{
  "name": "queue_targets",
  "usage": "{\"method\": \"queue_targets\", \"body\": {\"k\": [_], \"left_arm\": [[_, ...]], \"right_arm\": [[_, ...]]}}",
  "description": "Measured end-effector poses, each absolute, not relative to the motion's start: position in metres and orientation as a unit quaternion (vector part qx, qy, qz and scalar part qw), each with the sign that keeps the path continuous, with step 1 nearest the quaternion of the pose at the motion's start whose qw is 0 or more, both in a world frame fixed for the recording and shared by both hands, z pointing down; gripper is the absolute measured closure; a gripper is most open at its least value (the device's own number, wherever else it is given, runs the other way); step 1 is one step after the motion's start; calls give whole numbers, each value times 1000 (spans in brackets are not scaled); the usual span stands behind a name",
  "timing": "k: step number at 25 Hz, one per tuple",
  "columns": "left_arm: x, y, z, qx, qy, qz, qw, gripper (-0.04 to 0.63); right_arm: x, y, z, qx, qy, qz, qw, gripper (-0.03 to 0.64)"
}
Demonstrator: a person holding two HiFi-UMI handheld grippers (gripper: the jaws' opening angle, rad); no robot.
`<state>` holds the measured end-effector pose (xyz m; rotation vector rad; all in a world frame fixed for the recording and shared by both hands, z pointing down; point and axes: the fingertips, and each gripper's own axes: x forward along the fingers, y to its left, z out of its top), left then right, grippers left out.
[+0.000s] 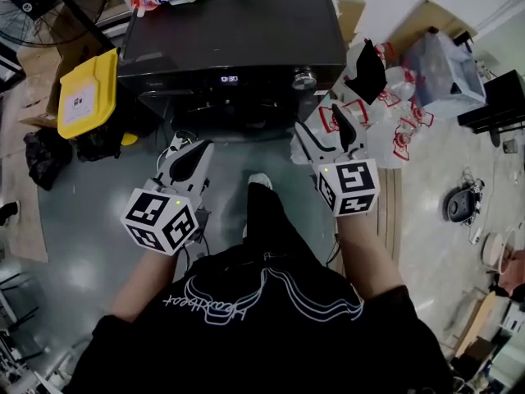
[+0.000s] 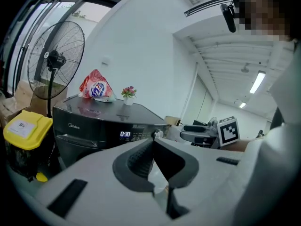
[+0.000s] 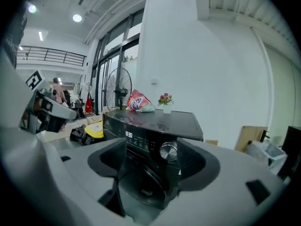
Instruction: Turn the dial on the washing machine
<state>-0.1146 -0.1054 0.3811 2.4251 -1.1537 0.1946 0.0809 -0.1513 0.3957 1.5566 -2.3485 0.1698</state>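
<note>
The black front-loading washing machine (image 1: 246, 23) stands ahead of the person, and its round silver-coloured dial (image 3: 168, 150) sits at the right end of the control strip, at three o'clock from the lit display (image 3: 128, 134). The right gripper (image 3: 153, 158) has its jaws spread wide with nothing in them. In its own view the dial shows in the gap between them but is well apart, and in the head view it lies at about twelve o'clock from that gripper. The left gripper (image 2: 153, 144) hangs at nine o'clock from the right one, its jaws pressed together and empty. The dial looks rigid, smooth and probably slippery. It is fixed to the panel, so it should only rotate, likely in stiff clicks. The pads are best set on opposite sides of its rim, squarely across the middle, then rolled without pulling.
</note>
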Motion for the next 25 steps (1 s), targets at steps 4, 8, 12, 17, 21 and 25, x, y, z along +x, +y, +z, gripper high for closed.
{"method": "queue_targets", "body": {"k": [4, 8, 12, 17, 21, 25], "left_arm": [[-115, -119, 388, 872, -425, 78, 230, 589], [-112, -133, 397, 864, -432, 86, 243, 589], [-107, -149, 406, 860, -435, 92, 250, 589], [-107, -163, 417, 854, -440, 101, 258, 589], [-110, -170, 423, 849, -447, 100, 264, 589], [-110, -169, 430, 845, -449, 99, 271, 589]], "right_arm": [[87, -178, 418, 562, -804, 35, 191, 292], [92, -203, 438, 571, -790, 9, 224, 299], [97, -225, 459, 577, -780, 6, 241, 304], [101, -247, 480, 586, -769, 3, 256, 306], [99, -257, 491, 588, -765, -4, 264, 310], [101, -262, 495, 597, -753, -19, 275, 329]]}}
